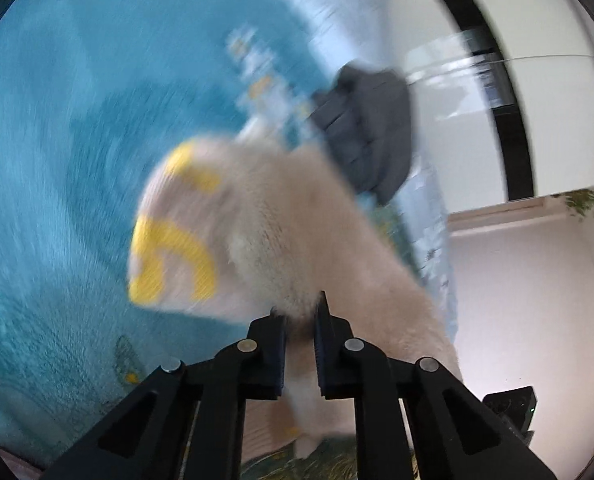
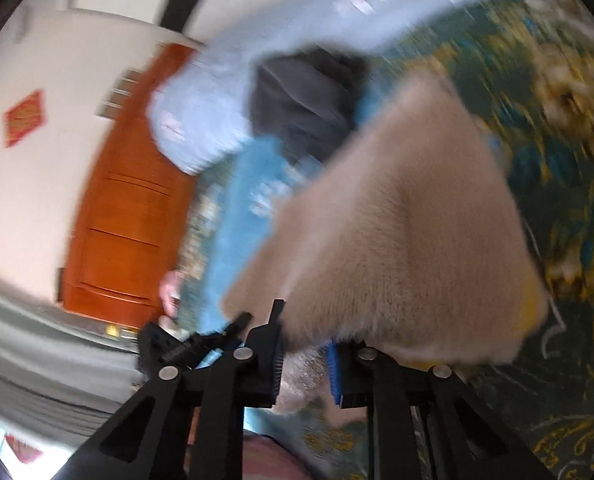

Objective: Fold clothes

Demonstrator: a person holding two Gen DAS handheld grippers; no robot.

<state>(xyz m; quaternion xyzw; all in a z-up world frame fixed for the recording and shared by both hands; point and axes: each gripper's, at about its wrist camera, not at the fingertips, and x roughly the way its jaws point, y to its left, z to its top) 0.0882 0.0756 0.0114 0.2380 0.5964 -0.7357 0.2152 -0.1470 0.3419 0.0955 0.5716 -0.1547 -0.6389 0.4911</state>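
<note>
A cream fuzzy sweater [image 1: 297,224] with yellow curved stripes hangs lifted between both grippers; it also shows in the right wrist view [image 2: 401,236]. My left gripper [image 1: 299,316] is shut on its edge, with fabric pinched between the black fingers. My right gripper [image 2: 305,332] is shut on another edge of the same sweater. Both views are motion-blurred. The sweater hangs above a blue garment [image 1: 97,100] spread on the bed, also seen in the right wrist view [image 2: 249,208].
A dark grey folded garment [image 1: 369,132] lies beyond the sweater, also in the right wrist view [image 2: 301,100]. A light blue pillow [image 2: 201,120] lies behind it. The bed cover is green with gold flowers [image 2: 557,160]. An orange wooden door [image 2: 125,208] stands at left.
</note>
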